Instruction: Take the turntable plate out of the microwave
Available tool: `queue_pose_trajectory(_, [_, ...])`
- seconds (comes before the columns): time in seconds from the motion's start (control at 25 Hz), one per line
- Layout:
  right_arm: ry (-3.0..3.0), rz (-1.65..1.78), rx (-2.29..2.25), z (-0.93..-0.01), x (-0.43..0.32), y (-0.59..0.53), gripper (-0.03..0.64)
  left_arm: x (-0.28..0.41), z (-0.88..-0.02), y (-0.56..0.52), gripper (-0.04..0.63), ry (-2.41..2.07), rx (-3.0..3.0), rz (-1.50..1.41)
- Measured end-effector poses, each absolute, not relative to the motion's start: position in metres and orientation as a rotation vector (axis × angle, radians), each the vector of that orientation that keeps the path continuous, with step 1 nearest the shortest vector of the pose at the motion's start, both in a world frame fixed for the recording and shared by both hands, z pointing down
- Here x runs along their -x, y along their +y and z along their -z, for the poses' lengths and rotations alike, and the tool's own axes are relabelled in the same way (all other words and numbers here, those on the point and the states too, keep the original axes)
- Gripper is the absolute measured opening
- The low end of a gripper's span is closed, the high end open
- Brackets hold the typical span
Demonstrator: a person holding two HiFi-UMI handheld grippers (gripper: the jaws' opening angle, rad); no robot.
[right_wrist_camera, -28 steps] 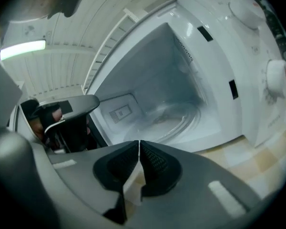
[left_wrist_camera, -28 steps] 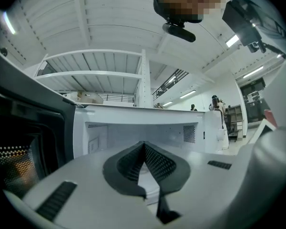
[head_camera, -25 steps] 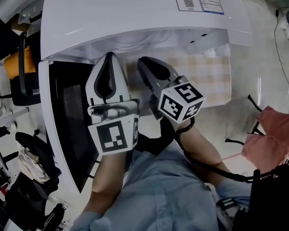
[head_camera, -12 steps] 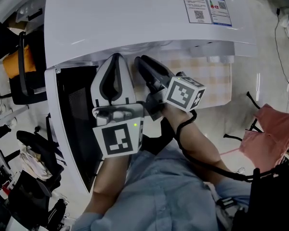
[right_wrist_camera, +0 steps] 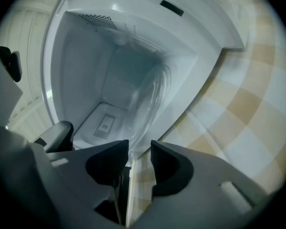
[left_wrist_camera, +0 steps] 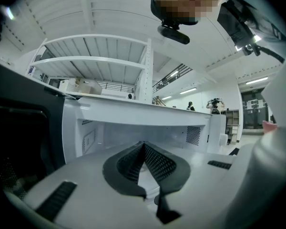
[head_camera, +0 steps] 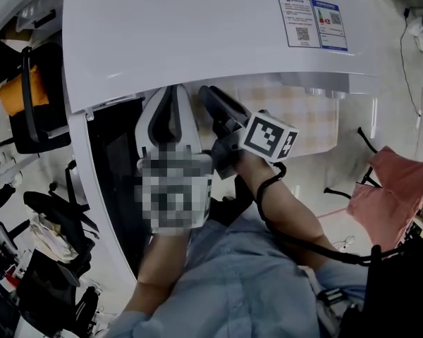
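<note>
The white microwave (head_camera: 197, 27) stands with its dark door (head_camera: 116, 182) swung open to the left. In the right gripper view the clear glass turntable plate (right_wrist_camera: 150, 94) lies inside the white cavity (right_wrist_camera: 86, 70), and its rim runs toward my jaws. My right gripper (right_wrist_camera: 139, 149) is at the cavity mouth. Its jaws have just been opening, with a gap between the pads and the plate's rim in line with it, not pressed. My left gripper (left_wrist_camera: 143, 146) is shut with nothing in it and faces the cavity (left_wrist_camera: 133, 130). From above, both grippers (head_camera: 170, 97) (head_camera: 211, 96) reach under the microwave's top edge.
The microwave sits on a yellow-and-white checked cloth (head_camera: 303, 111) (right_wrist_camera: 238, 104). A black chair (head_camera: 28, 104) stands at the left, clutter at the lower left, and a pink cloth (head_camera: 398, 189) at the right. The person's arms and blue shirt (head_camera: 240, 280) fill the lower middle.
My right gripper has rolled, its marker cube now turned further up, and it has sunk slightly at the microwave mouth. The left gripper has barely moved. More of the microwave top fills the view.
</note>
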State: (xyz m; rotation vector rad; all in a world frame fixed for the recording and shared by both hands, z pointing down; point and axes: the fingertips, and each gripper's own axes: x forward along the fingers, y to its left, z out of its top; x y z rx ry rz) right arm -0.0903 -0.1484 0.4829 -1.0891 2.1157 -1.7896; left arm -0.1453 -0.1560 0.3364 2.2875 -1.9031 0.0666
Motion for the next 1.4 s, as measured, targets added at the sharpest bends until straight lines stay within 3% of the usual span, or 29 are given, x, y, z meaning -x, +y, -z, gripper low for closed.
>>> queue_pose_trajectory(0.2, [2.001,1.813,1.059,-0.488,0.092,-0.165,0.149,0.146,-0.338,-0.155,0.008,-1.888,-2.285,-0.066])
queue_pose_trajectory(0.32, [1.989,1.811,1.049,-0.488,0.091,-0.165,0.122,0.148,-0.339,-0.156,0.008,-1.886,-2.282,-0.068])
queue_pose_trajectory(0.4, [2.010,1.777,1.021,-0.481,0.093,-0.165,0.055,0.150,-0.340,-0.156,0.008,-1.890,-2.275,-0.069])
queue_pose_trajectory(0.52, [2.022,1.738,0.990,-0.475,0.093,-0.165,0.049,0.151,-0.338,-0.156,0.008,-1.899,-2.267,-0.065])
queue_pose_trajectory(1.32, [2.021,1.723,0.980,-0.481,0.073,-0.125,0.055,0.132,-0.338,-0.140,0.008,-1.890,-2.284,-0.081])
queue_pose_trajectory(1.4, [2.019,1.729,0.997,-0.484,0.071,-0.128,0.091,0.133,-0.336,-0.142,0.008,-1.898,-2.282,-0.075])
